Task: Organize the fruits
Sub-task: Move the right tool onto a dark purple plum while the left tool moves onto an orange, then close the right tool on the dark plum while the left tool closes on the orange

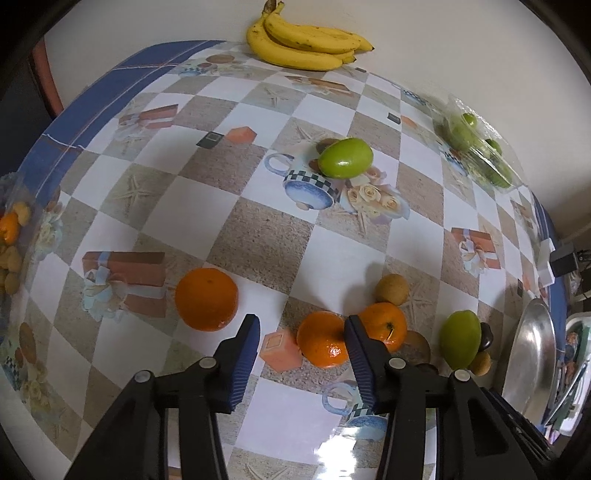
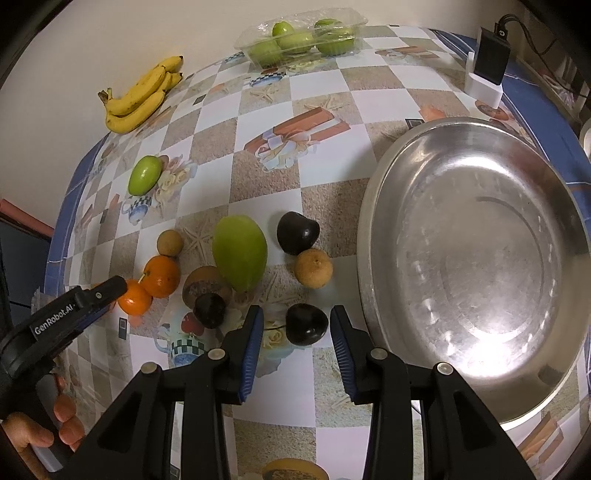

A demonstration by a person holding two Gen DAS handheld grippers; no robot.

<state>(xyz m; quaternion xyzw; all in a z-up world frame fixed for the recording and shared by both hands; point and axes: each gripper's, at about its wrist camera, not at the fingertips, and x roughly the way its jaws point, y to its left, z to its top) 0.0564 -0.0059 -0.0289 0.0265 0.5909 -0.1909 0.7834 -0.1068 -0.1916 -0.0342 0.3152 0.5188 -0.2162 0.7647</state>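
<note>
- Hovering over the checked tablecloth [image 1: 229, 177], the left gripper [image 1: 301, 321] points steeply down with its jaws partly open.
- A small orange [image 1: 321, 345] sits in the gap between the jaws, hard up against the right-side pad. The left-side pad stands clear of it, so no two-sided clamp. Cannot tell if the near pad actually touches.
- A second small orange [image 1: 386, 328] sits just behind that pad, touching the first one.
- A bigger orange [image 1: 206, 299] lies alone to the left of the jaws, near but apart.
- The right gripper [image 2: 297, 314] is also pointing steeply down, jaws open to a narrow gap. A dark fruit [image 2: 306, 325] lies between the tips with daylight on both sides, so nothing is gripped.
- The steel bowl [image 2: 480, 240] is just right of the right gripper, with no fruit in it.
- Fruit cluster ahead of the right gripper: a big green mango [image 2: 240, 253], another dark fruit [image 2: 297, 232], and a brown round fruit [image 2: 313, 267] touching it.
- A third dark fruit [image 2: 209, 310] rests against a brown disc-shaped thing [image 2: 207, 282] by the mango's base.
- A lone green fruit [image 1: 345, 158] lies mid-table, well away from the rest.
- The bananas [image 1: 306, 40] are at the far edge against the wall.
- A clear plastic tray [image 2: 258, 33] at the far side holds several green fruits.
- A hand [image 2: 29, 439] holds the left gripper's handle, low left in the right wrist view.
</note>
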